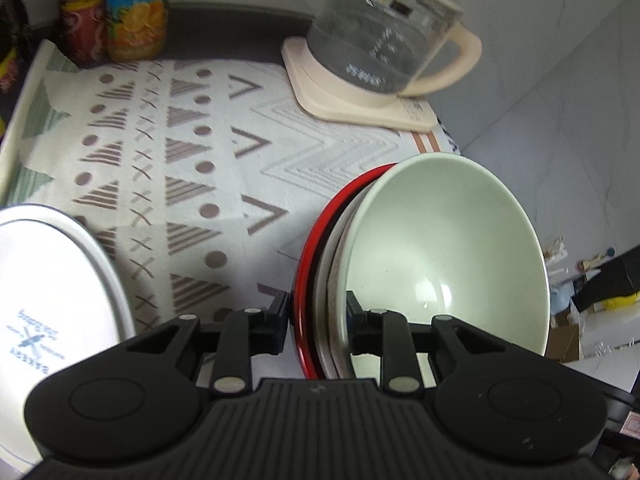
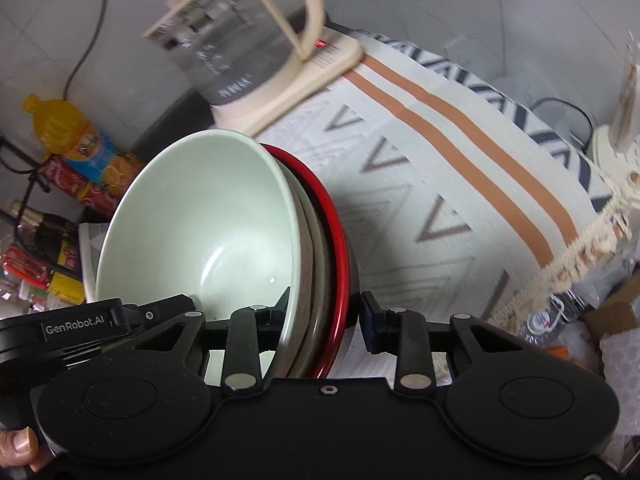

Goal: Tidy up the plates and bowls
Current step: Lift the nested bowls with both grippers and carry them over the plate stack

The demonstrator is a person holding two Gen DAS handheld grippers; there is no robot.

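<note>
A stack of nested bowls hangs between both grippers: a pale green bowl (image 1: 440, 248) on top, a beige one under it, and a red-rimmed black bowl (image 1: 316, 248) outermost. My left gripper (image 1: 318, 320) is shut on the stack's rim, one pad outside the red bowl and one inside the green bowl. In the right wrist view the green bowl (image 2: 200, 220) and red bowl (image 2: 338, 240) are clamped the same way on the opposite rim by my right gripper (image 2: 325, 316). A white plate (image 1: 52, 288) with blue print lies on the patterned tablecloth (image 1: 200, 160) at lower left.
A glass kettle (image 1: 380, 40) on a cream base stands at the table's far side, also the kettle (image 2: 240, 40). Drink bottles (image 1: 136, 8) stand at the back left corner. The table edge with a fringe (image 2: 580, 248) drops to cluttered floor. A thumb (image 2: 20, 444) shows at lower left.
</note>
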